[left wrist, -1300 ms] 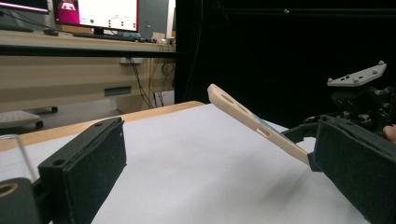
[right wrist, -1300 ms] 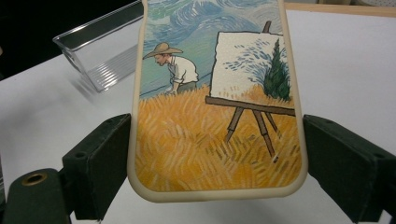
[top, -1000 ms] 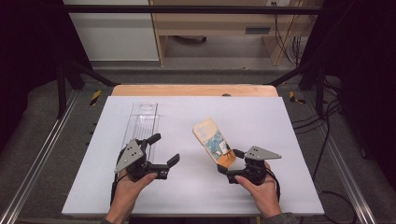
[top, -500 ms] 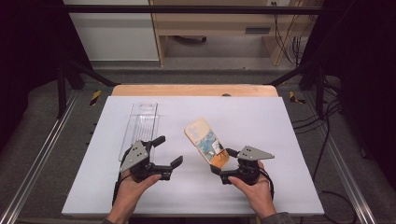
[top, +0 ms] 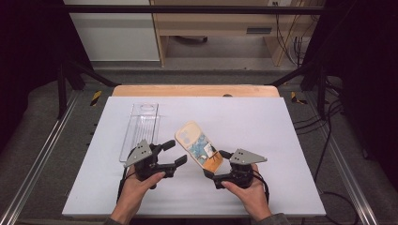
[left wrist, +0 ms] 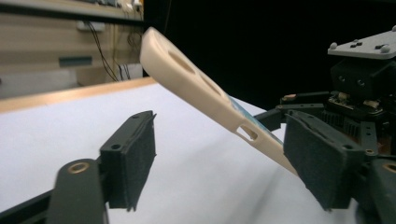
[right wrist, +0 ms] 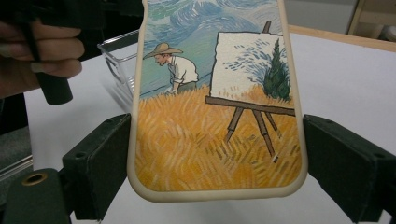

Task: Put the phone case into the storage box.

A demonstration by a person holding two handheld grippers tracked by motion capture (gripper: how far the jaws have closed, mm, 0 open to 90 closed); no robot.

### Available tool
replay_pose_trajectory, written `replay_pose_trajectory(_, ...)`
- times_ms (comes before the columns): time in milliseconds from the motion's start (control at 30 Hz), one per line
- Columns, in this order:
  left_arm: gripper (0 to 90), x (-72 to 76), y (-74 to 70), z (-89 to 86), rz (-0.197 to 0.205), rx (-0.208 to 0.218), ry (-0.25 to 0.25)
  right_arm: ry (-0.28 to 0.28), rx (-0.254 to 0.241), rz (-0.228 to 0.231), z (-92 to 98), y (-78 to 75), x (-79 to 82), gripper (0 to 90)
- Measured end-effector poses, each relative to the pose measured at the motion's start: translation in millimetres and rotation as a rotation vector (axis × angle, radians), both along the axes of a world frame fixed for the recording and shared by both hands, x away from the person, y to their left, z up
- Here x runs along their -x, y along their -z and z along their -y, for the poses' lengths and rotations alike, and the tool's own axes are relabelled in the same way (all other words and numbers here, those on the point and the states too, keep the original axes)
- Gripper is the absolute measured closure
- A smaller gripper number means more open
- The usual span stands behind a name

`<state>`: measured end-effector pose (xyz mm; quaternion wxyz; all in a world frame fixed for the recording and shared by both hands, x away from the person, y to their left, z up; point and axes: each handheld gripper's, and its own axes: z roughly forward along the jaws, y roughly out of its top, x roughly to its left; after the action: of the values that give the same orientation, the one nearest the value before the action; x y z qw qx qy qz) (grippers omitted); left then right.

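A cream-rimmed phone case [top: 195, 143] printed with a painter in a wheat field is lifted off the white table, its upper end tilted up and away. My right gripper [top: 215, 164] is shut on its lower end; in the right gripper view both pads [right wrist: 100, 163] press the case's [right wrist: 210, 93] long edges. My left gripper [top: 174, 153] is just left of the case, its jaws apart but just having been closing, with nothing between the pads. In the left gripper view [left wrist: 224, 163] the case's cream back [left wrist: 196, 79] slants beyond the jaws, and its lower end runs behind the right pad.
A clear plastic box [top: 141, 126] lies on the white table top [top: 281, 122], behind the left gripper; it also shows in the right gripper view [right wrist: 119, 60]. The left hand [right wrist: 42, 51] is close by. A wooden strip [top: 197, 90] edges the far side.
The right gripper has carried the phone case leftward, toward the left gripper. The left gripper has stayed in place, and its jaws stand narrower than before.
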<state>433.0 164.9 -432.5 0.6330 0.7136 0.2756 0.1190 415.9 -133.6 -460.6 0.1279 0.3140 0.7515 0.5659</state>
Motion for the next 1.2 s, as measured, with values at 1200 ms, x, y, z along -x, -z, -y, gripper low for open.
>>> replay_pose_trajectory(1200, 59.5, -24.0, -36.6, -3.7, -0.048, 0.054, 0.079, -0.017, -0.069, 0.003, -9.0, -8.1, -10.4, 11.4)
